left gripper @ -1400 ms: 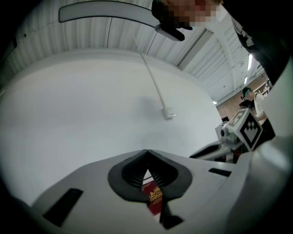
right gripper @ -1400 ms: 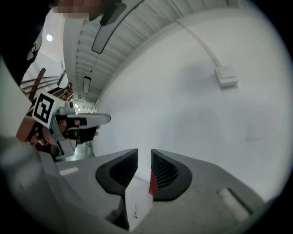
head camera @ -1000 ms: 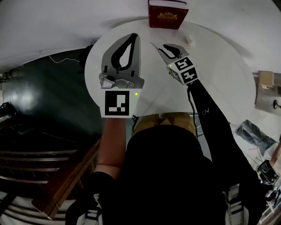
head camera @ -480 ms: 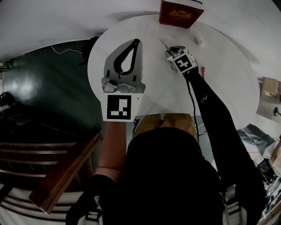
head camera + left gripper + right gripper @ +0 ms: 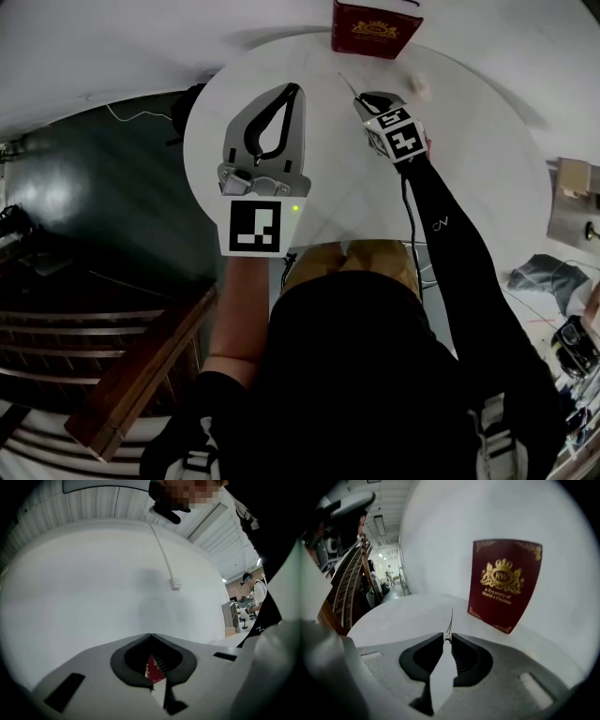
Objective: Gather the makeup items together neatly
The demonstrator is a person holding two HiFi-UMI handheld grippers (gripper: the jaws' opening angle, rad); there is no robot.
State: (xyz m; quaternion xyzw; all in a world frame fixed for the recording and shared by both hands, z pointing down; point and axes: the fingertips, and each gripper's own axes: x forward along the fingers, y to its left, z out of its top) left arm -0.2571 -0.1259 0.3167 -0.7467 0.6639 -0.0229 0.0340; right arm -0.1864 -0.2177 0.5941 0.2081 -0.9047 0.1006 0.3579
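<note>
Since a second ago the right hand-held gripper (image 5: 361, 96) has dipped toward the round white bench (image 5: 469, 159) and nearer the dark red hardcover book with a gold crest (image 5: 375, 28). Its jaws have just been closing, and its own view shows the right hand-held gripper (image 5: 448, 637) clenched on a slim pointed metal pair of tweezers (image 5: 450, 623), pinched at the very pad tips. The tool juts straight ahead toward twelve o'clock, with the book (image 5: 506, 583) upright at about one o'clock of it. From the head view the tweezers (image 5: 345, 82) show as a thin line slanting toward eleven o'clock, short of the book at the bench's twelve o'clock edge; whether their point touches the surface cannot be told. A small cream-white lump (image 5: 419, 87) lies at about one o'clock on the bench, just beside the gripper. The left hand-held gripper (image 5: 289, 91) hangs over the nine-to-ten o'clock side, its jaws clenched tip to tip on nothing (image 5: 151, 635).
</note>
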